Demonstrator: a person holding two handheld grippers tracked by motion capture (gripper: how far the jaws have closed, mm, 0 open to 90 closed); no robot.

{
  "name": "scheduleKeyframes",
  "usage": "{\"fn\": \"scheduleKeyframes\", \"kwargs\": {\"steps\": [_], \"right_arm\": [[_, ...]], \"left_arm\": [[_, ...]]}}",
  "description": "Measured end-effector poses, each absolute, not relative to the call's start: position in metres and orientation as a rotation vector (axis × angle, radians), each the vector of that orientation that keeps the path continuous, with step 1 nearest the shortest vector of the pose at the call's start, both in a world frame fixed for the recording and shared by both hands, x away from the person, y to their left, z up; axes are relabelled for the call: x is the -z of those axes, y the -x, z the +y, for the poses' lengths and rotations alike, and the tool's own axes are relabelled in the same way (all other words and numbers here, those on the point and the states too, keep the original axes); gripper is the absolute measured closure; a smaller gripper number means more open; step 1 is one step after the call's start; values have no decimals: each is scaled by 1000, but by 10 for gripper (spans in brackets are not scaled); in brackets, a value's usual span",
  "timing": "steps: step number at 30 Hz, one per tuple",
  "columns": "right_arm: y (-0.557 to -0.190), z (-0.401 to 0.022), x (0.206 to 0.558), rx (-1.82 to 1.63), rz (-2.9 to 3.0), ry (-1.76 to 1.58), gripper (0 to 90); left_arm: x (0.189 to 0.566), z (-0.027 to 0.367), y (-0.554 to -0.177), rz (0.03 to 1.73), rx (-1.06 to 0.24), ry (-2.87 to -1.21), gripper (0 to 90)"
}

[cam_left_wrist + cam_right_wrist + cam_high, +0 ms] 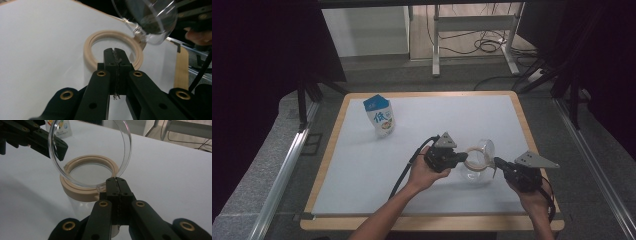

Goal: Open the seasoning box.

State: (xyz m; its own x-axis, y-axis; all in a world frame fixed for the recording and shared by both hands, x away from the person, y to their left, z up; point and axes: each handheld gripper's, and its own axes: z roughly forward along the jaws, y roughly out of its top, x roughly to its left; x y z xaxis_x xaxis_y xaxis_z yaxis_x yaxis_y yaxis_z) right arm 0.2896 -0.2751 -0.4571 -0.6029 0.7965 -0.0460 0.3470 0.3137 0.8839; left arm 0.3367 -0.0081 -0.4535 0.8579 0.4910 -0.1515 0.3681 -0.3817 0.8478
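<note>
From the high view, you have the clear glass jar [477, 162] low over the white counter [362, 165], near its right front, with the left gripper [460, 156] at its beige ring [473, 157] and the right gripper [498, 162] at its other side, so the two hands appear to steady it between them. The blue-and-white carton [380, 115] stands well apart at the far left, out of your way. In the left gripper view, your left gripper [115, 52] is clenched on the near edge of the ring [88, 47]. In the right gripper view, your right gripper [115, 181] is clenched on the jar's tipped-back glass lid [126, 150] at its lower rim, keeping it open above the ring [75, 191].
</note>
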Motion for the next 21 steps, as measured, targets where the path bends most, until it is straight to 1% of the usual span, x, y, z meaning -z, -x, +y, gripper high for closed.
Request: {"fn": "scheduleKeyframes", "kwargs": {"steps": [13,21], "right_arm": [[-288,-275,458,-1239,2098,-1013,900],[-286,-279,459,-1234,2094,-1032,900]], "left_arm": [[440,-27,-333,582,-148,-1997,900],[431,-42,-326,534,-176,-2021,900]]}}
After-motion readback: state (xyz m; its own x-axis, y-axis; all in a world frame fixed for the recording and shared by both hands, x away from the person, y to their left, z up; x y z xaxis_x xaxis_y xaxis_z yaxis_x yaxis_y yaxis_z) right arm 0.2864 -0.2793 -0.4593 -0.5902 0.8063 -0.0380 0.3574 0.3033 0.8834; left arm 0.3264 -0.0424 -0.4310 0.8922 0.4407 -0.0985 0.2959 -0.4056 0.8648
